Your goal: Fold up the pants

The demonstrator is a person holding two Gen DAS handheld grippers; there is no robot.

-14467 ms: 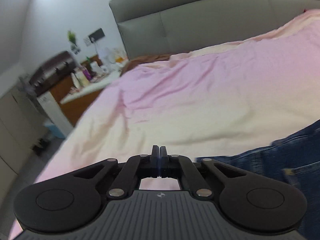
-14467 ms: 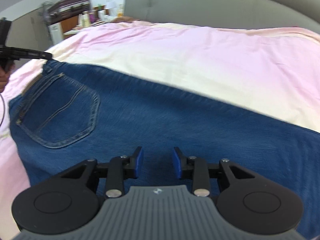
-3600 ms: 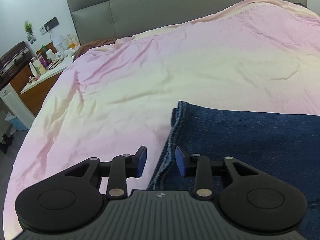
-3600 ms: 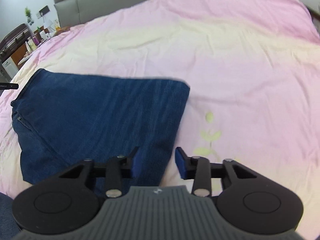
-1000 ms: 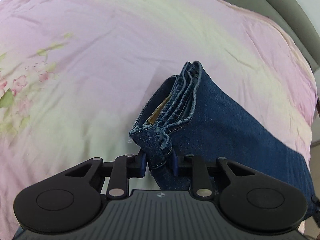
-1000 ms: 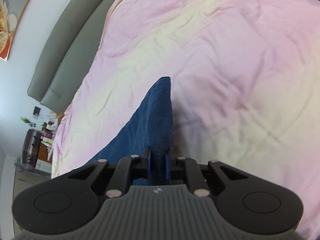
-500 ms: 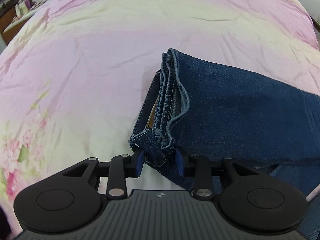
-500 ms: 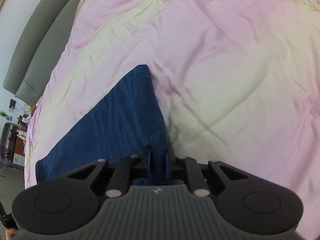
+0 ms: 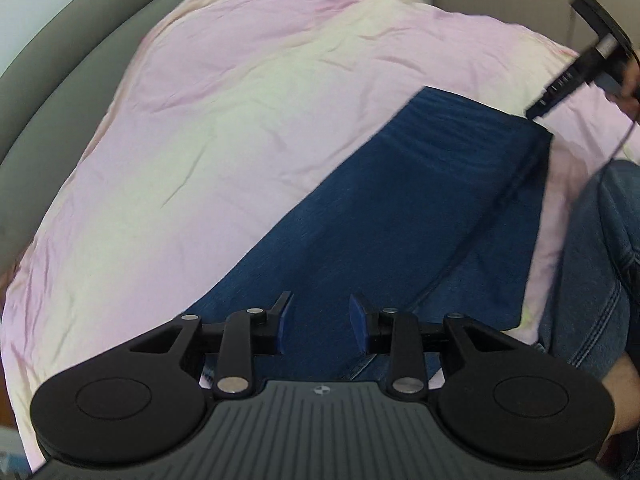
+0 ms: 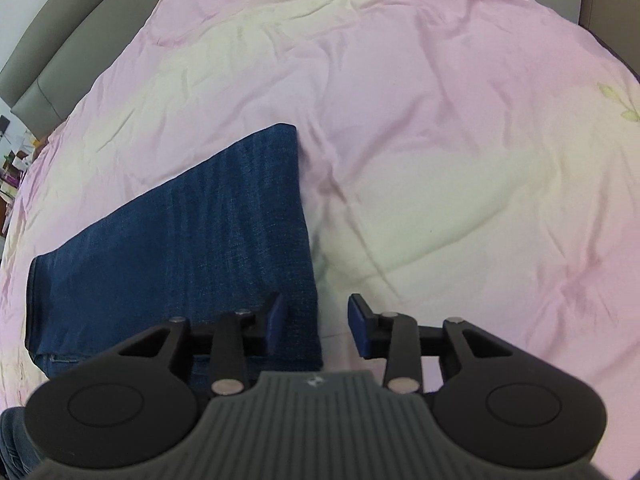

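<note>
With both grippers released, I judge this fold just laid and the next one pending. My left gripper [image 9: 319, 322] hovers with its jaws wide apart, nothing between them, just above the near end of the folded jeans [image 9: 400, 216]. My right gripper [image 10: 314, 322] is equally wide and empty, straddling the jeans' [image 10: 192, 236] right edge. The denim lies flat as a long band on the pink duvet [image 10: 440, 120] of the bed. Farther off, the grey headboard [image 10: 72, 52] curves behind. Next, I reckon each gripper must pinch a corner of one short end and carry it over the other, keeping the edges aligned.
</note>
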